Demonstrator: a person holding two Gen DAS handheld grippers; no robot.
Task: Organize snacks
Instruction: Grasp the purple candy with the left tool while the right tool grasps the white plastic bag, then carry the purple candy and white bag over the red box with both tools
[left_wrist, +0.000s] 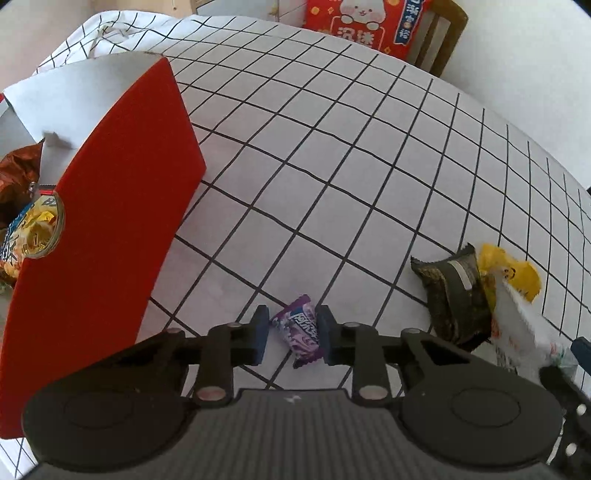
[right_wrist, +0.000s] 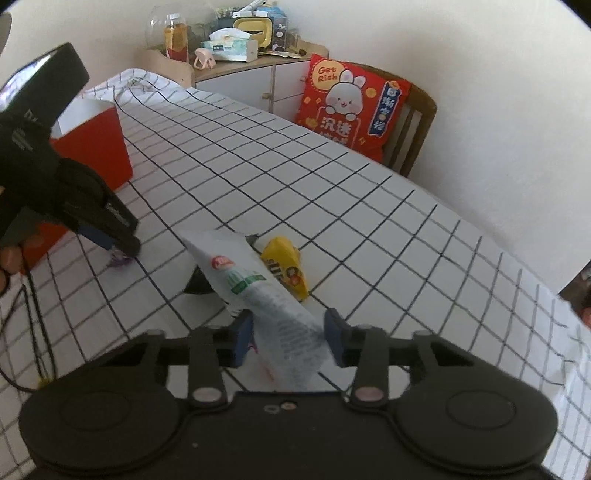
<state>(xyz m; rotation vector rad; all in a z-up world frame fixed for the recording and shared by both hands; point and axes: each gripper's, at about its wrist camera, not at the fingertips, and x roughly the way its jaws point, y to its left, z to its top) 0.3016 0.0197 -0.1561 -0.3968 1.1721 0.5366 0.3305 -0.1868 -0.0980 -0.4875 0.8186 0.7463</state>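
My left gripper (left_wrist: 292, 334) stands around a small purple candy packet (left_wrist: 300, 328) on the checked tablecloth, its blue pads touching or almost touching both sides. It also shows in the right wrist view (right_wrist: 118, 245), low over the purple packet (right_wrist: 120, 261). My right gripper (right_wrist: 289, 334) has its jaws around a white snack bag (right_wrist: 255, 291), which tilts up off the table; the bag also shows in the left wrist view (left_wrist: 517, 325). A dark green packet (left_wrist: 452, 295) and a yellow packet (right_wrist: 286, 267) lie beside the bag.
A red box (left_wrist: 110, 206) with a white inside stands at the left and holds several snack bags (left_wrist: 26, 229). A chair with a red rabbit cushion (right_wrist: 351, 107) stands at the table's far side. A cluttered cabinet (right_wrist: 236, 66) is behind.
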